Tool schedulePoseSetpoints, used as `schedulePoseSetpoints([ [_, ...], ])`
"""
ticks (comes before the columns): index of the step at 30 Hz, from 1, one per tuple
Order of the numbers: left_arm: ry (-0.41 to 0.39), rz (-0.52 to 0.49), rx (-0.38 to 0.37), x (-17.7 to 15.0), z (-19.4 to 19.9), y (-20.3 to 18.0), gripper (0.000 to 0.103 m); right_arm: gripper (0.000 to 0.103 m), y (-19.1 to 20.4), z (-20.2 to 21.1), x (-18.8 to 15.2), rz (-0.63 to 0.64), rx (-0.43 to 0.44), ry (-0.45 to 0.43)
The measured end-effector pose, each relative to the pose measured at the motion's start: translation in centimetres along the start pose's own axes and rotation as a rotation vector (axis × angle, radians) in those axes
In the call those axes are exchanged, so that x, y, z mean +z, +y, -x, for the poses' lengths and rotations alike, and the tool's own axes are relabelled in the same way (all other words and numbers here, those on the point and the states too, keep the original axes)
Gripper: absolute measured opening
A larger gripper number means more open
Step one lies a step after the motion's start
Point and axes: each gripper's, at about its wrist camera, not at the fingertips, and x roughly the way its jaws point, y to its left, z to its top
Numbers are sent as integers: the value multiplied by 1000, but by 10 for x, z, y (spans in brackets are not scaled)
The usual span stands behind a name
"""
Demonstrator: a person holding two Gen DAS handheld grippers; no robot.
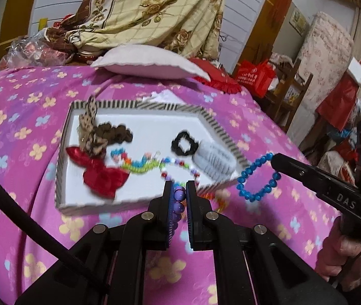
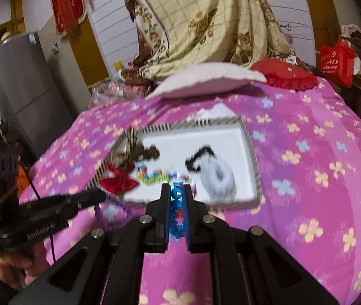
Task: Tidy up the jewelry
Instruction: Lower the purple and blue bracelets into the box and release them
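Blurring tray (image 2: 253, 152) contents, beads indistinct

Bed (image 1: 28, 117) under a pink-purple floral sheet, filling most of both views. Pale pink pillow (image 1: 150, 62) at the far end, red frilled cushion (image 2: 286, 75) just beside it. Behind, cream blanket (image 1: 155, 10) with brown roses, heaped against a white panelled wall (image 2: 109, 23). Crinkled plastic bags (image 1: 28, 50) in the corner by the heap. Wooden door frame (image 1: 269, 25) to one side, red tasselled hanging (image 2: 66, 5) on it. Grey refrigerator (image 2: 28, 89) near the bed's other side. Red carrier bag (image 1: 255, 76) beside a wooden chair (image 1: 292, 86). Floral mattress (image 1: 325, 48) upright against the far wall. Dim, even indoor light.
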Motion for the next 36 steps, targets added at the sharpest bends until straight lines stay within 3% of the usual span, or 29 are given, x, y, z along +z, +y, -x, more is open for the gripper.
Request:
schedulePoseSetpoints([
  [6,-39,11,1,54,-15,-6,0,9,-11,-26,50,-24,-10,-46],
  [12,-20,56,47,91,-77,0,0,9,-49,-86,77,-101,-27,-9],
  [19,70,133,5,83,-137,18,0,9,-79,-141,79,-121,-120,57],
  [22,88,138,104,76,-146,32,0,9,-79,-150,79,-101,-191,63],
  [25,110,170,150,71,-149,44,0,9,-79,-165,73,-99,-216,97],
  [33,115,124,235,66,-150,47,0,9,-88,-183,59,-177,-125,123],
  [36,130,144,225,66,-151,50,4,11,-93,-182,57,-213,-112,109],
])
